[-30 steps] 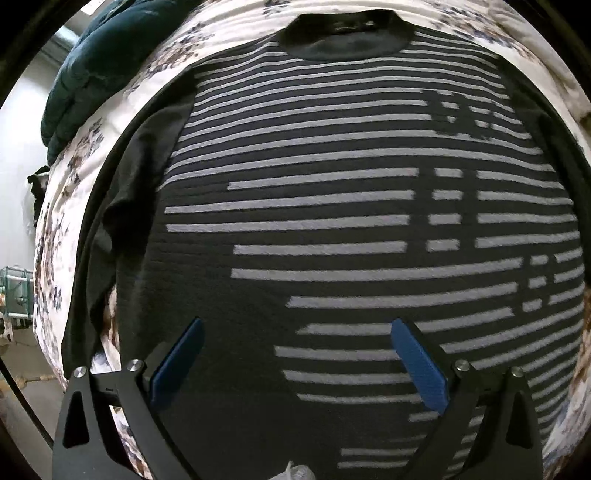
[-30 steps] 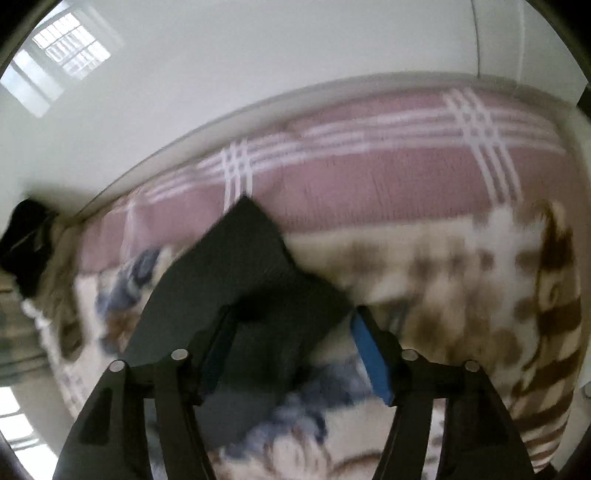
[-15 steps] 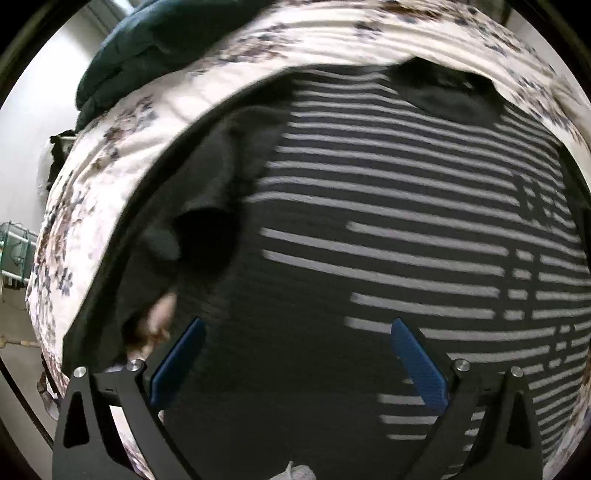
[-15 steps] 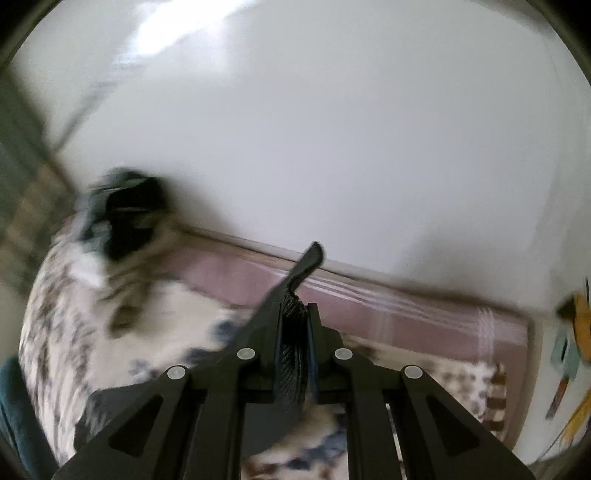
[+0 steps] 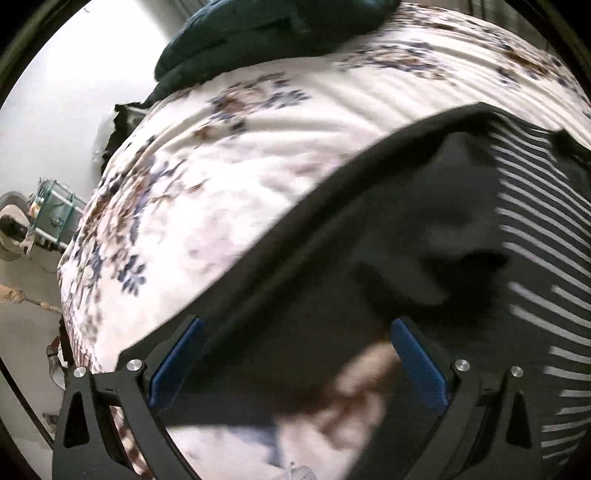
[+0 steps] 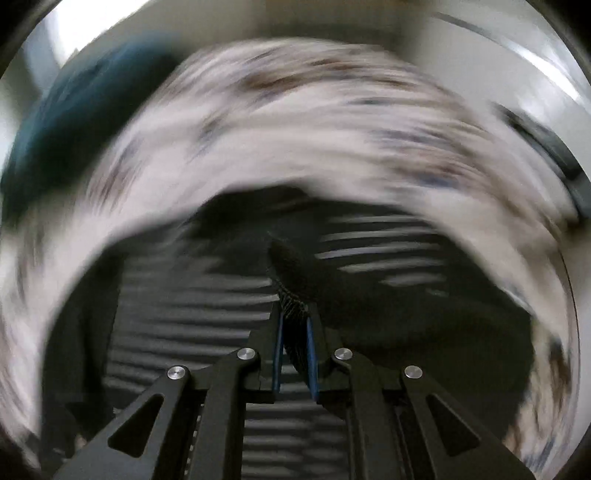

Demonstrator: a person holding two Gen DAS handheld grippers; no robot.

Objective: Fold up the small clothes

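A dark sweater with white stripes (image 5: pixel 535 206) lies flat on a floral bedspread (image 5: pixel 221 166). Its plain black sleeve (image 5: pixel 314 295) runs diagonally across the left wrist view. My left gripper (image 5: pixel 295 354) hovers over that sleeve, jaws wide open, and the sleeve passes beneath the gap between the blue pads (image 5: pixel 177 354). In the blurred right wrist view, my right gripper (image 6: pixel 293 314) is shut on a black ribbed sleeve end (image 6: pixel 291 269). It holds this above the striped body (image 6: pixel 192 302), with the black fabric trailing off to the right.
A dark teal padded garment (image 5: pixel 258 33) is heaped at the far end of the bed, also visible as a teal garment (image 6: pixel 74 110) in the right wrist view. The bed's edge drops to the floor on the left, where a small glass-topped stand (image 5: pixel 51 210) is.
The left gripper slid from over the sweater's striped chest leftward to its black sleeve, staying open. The right gripper closed on the black sleeve end and swung from facing the wall to over the sweater.
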